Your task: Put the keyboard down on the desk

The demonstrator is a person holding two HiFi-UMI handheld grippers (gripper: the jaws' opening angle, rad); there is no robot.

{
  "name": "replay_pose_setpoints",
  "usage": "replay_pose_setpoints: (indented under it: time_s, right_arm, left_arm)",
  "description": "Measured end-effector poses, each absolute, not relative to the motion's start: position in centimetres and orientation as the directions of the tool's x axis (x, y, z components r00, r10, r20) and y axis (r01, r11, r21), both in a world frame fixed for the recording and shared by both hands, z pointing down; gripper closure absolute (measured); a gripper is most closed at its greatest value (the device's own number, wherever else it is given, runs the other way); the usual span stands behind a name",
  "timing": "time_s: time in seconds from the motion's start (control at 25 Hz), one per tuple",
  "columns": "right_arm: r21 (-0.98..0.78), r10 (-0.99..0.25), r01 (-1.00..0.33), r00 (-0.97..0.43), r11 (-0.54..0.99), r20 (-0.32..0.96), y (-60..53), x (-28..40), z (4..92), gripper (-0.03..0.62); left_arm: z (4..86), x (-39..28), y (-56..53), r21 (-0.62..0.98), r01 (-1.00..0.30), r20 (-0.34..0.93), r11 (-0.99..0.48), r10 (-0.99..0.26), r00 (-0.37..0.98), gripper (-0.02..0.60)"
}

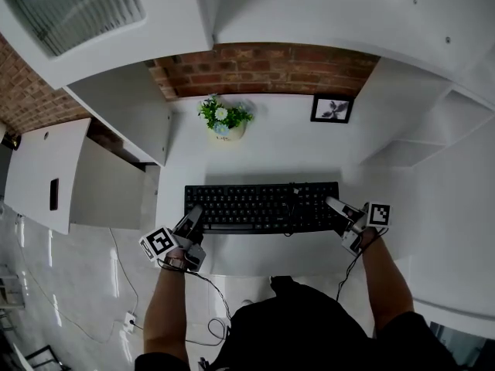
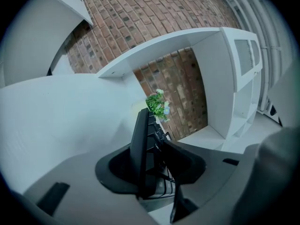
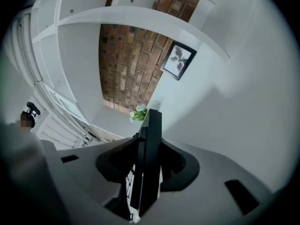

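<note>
A black keyboard [image 1: 263,205] lies level over the front half of the white desk [image 1: 263,149]; whether it rests on the surface I cannot tell. My left gripper [image 1: 192,219] holds its left end and my right gripper [image 1: 336,209] holds its right end. In the left gripper view the keyboard [image 2: 143,144] runs edge-on between the dark pads, which press on it around my left gripper [image 2: 150,165]. The right gripper view shows the same: the keyboard's edge [image 3: 151,144] is clamped in my right gripper [image 3: 146,168]. A thin cable [image 1: 292,207] crosses the keys.
A potted plant [image 1: 224,118] stands at the desk's back, left of centre, and a framed picture [image 1: 332,109] leans on the brick wall at the back right. White shelf units [image 1: 131,114] flank the desk on both sides. The person's body is at the front edge.
</note>
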State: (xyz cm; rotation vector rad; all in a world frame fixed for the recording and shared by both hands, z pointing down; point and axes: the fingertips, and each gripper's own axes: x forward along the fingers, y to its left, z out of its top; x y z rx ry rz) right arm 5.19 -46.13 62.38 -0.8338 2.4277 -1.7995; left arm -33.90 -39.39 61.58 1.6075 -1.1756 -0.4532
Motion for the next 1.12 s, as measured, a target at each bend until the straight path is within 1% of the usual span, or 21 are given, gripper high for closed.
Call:
replay_pose_setpoints:
  time_s: [0.08,0.24,0.64,0.8,0.96,1.12]
  right_arm:
    - [-0.893,-0.413,-0.428,-0.845,0.138,0.341,-46.3,5.4,63.8,0.448]
    - [-0.903,-0.394,-0.426,-0.842,0.064,0.369,-46.2,5.2,65.5,0.447]
    - [-0.897,-0.365,-0.442,-0.834,-0.008,0.414,-46.5,5.0,67.0,0.442]
    - [-0.895,-0.347,-0.442,-0.848,0.051,0.4,-47.0,4.4,67.1,0.437]
    - [-0.841,-0.323,-0.536,-0.81,0.071,0.489,-46.9,4.7,68.0,0.417]
    - [-0.767,-0.307,-0.626,-0.764,0.139,0.568,-47.0,4.8,68.3,0.396]
  left_arm:
    - [62.6,-34.0,-39.6,0.88,-0.471,0.297,0.066,-0.85,0.435,0.399]
    - [64.2,-34.0,-39.5,0.858,-0.497,0.365,0.128,-0.833,0.415,0.387]
    - [66.6,-33.8,-39.7,0.786,-0.579,0.493,0.219,-0.786,0.373,0.359]
    - [67.3,-34.0,-39.7,0.738,-0.624,0.55,0.256,-0.764,0.337,0.349]
    - [67.5,-34.1,-39.7,0.695,-0.667,0.583,0.269,-0.753,0.305,0.342]
    - [67.3,-34.4,-39.8,0.655,-0.71,0.598,0.258,-0.752,0.278,0.337]
